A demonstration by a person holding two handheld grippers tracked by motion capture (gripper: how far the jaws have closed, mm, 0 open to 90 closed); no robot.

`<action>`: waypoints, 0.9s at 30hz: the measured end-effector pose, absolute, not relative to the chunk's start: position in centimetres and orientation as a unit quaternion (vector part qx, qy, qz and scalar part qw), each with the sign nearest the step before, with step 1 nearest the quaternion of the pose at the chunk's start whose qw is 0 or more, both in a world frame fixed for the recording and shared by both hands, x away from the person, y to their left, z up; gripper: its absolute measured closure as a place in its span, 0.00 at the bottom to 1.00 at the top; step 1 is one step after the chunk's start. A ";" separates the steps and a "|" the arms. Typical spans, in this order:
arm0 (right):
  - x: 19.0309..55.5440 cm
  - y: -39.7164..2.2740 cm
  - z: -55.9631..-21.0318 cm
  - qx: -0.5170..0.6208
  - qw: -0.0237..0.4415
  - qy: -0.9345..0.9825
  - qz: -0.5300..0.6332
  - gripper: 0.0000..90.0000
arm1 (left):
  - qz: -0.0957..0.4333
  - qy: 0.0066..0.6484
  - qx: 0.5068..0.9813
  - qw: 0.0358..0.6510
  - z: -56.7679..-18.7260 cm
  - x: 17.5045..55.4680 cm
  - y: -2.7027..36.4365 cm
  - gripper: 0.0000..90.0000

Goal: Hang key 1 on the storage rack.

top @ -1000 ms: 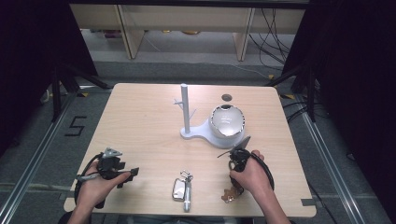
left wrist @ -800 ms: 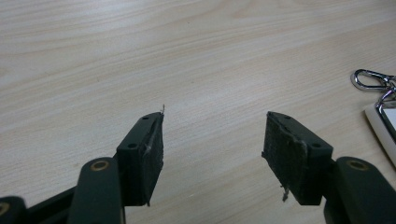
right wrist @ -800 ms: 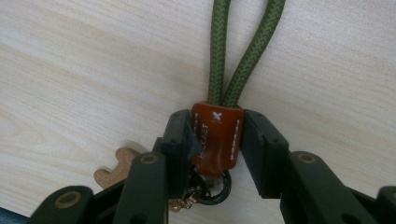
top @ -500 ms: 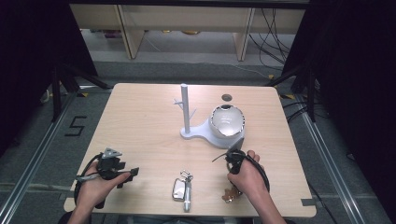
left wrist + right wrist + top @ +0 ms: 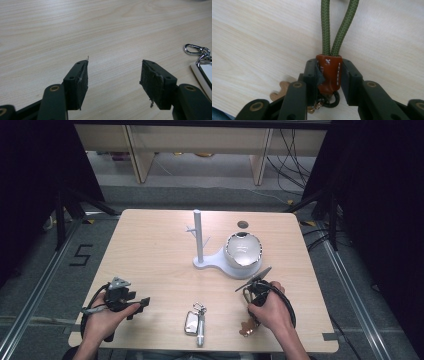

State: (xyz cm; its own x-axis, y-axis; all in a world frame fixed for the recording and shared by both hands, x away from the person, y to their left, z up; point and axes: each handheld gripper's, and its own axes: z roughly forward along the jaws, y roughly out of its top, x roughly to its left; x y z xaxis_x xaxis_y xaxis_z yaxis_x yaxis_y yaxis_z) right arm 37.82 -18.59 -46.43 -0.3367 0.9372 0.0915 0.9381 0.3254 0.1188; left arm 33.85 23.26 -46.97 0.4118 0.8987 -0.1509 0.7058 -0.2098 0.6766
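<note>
The right gripper (image 5: 329,82) clamps a leather tab (image 5: 329,73) on a green cord (image 5: 337,27); it may slip free. The left gripper (image 5: 113,82) gapes wide, holding nothing.

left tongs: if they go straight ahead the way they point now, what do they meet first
Probably nothing: the left tongs are open over bare table, and the way ahead looks free as far as the picture shows. The white key fob with its silver clip lies off to the side.

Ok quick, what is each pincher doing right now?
Left gripper: open, holding nothing, just above the table.
Right gripper: closed on the brown leather tab of a green cord keychain.
</note>
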 end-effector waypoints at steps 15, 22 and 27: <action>36.2 -17.7 -43.6 -0.538 -0.061 -0.812 -0.218 0.77 | 0.156 0.515 0.733 0.416 -46.2 33.9 22.6 0.45; 35.6 -17.4 -42.6 -0.491 -0.081 -0.817 -0.293 0.77 | 0.166 0.507 0.736 0.416 -45.9 34.0 22.5 0.45; 35.1 -16.7 -42.2 -0.489 -0.099 -0.806 -0.317 0.77 | 0.170 0.500 0.730 0.434 -45.6 34.1 21.9 0.45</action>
